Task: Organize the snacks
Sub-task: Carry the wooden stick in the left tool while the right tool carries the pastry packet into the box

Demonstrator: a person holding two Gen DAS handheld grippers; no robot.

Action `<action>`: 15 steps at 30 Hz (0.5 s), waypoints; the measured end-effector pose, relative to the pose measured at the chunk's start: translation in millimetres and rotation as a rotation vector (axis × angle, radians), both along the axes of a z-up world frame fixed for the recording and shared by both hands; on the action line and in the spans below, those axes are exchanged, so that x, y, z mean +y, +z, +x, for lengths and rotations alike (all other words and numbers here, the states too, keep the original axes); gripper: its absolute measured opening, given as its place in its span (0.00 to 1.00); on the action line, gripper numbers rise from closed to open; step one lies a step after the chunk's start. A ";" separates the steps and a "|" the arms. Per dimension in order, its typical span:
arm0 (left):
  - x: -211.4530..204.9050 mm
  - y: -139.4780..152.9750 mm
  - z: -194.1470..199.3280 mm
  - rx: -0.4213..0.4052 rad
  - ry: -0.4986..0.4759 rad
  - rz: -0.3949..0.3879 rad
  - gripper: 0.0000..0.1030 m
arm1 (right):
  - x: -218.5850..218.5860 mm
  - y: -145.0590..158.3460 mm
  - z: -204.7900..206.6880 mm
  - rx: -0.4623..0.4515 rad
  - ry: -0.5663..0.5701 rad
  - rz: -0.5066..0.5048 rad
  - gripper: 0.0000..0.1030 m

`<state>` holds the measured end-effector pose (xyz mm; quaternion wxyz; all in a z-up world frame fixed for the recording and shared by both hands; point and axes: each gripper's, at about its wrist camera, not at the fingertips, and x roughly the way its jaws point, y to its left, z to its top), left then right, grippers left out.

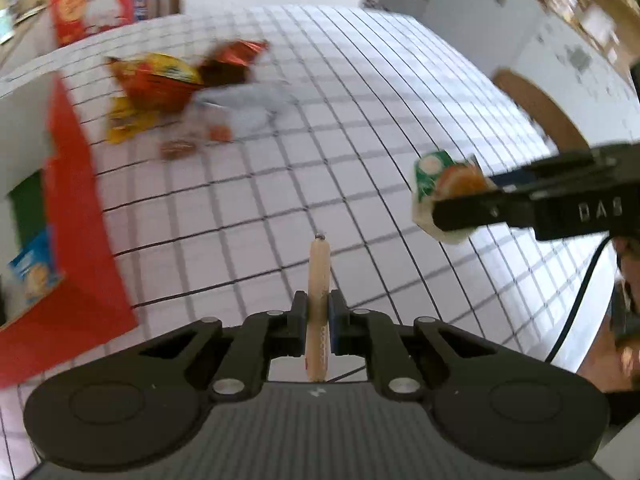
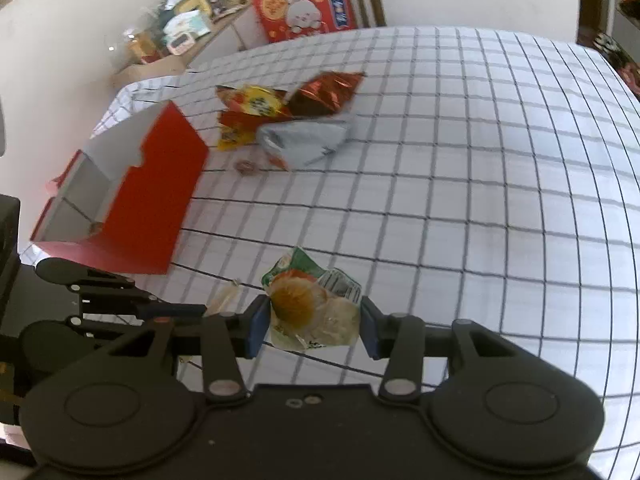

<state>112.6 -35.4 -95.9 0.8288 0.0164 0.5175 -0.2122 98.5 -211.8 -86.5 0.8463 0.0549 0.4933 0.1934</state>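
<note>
A thin sausage stick [image 1: 318,280] is pinched tight in the left gripper [image 1: 319,320], jaws closed almost all the way with just the stick between the blue pads; it's held upright along the fingers and pokes out past the tips. From the right wrist view the same stick [image 2: 224,300] is only seen as a pale blur beside the left gripper [image 2: 188,311].

The right gripper [image 2: 314,322] is closed on a clear bun packet [image 2: 314,308] with a green printed top, jaws about half open since the packet fills the gap (a bit crumpled too). It's held up above the checked tablecloth [image 2: 480,200], not resting on it. In the left view the packet [image 1: 444,188] is seen at the tip of the right gripper [image 1: 460,204], off to the right.

A red box [image 2: 160,184] with white dividers inside is parked at the left side of the table; a blue packet [image 1: 34,268] can be seen inside it in the left view. Further back a pile of snacks is left on the cloth: a yellow-and-red bag [image 2: 252,108], a dark red foil bag [image 2: 328,92] touching it, and a grey bag [image 2: 308,140] just in front. A small round snack [image 2: 245,167] lies beside the grey bag. Behind the table a red carton [image 2: 304,6] with a cartoon print is propped up.
</note>
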 end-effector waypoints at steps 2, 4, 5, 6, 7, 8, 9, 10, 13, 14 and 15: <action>14.3 10.5 -3.4 -0.017 0.062 -0.025 0.10 | 8.2 8.0 1.3 -0.014 0.024 -0.001 0.43; 27.5 19.2 -7.0 -0.035 0.116 -0.040 0.10 | 17.7 16.7 3.1 -0.030 0.051 -0.001 0.43; 34.7 24.4 -9.1 -0.047 0.144 -0.046 0.10 | 21.4 20.6 3.6 -0.038 0.063 -0.001 0.43; 41.9 29.6 -11.5 -0.056 0.167 -0.052 0.10 | 25.8 24.3 4.6 -0.046 0.075 0.000 0.43; 49.1 34.6 -13.4 -0.064 0.192 -0.060 0.10 | 30.5 28.2 5.8 -0.054 0.089 0.003 0.43; 56.4 39.6 -14.9 -0.071 0.216 -0.068 0.10 | 35.9 32.1 7.2 -0.063 0.103 0.004 0.43; 62.9 44.0 -16.5 -0.076 0.237 -0.074 0.10 | 41.6 35.9 8.9 -0.072 0.116 0.004 0.43; 69.9 48.5 -18.1 -0.085 0.261 -0.080 0.10 | 47.0 39.4 11.0 -0.080 0.130 0.003 0.43; 87.7 60.6 -21.0 -0.109 0.317 -0.090 0.10 | 64.6 48.5 17.0 -0.099 0.169 0.009 0.43; 93.4 63.6 -22.1 -0.115 0.334 -0.091 0.10 | 69.4 50.5 18.6 -0.103 0.179 0.011 0.43; 99.7 66.8 -22.4 -0.121 0.350 -0.094 0.10 | 75.4 52.8 20.6 -0.109 0.189 0.012 0.43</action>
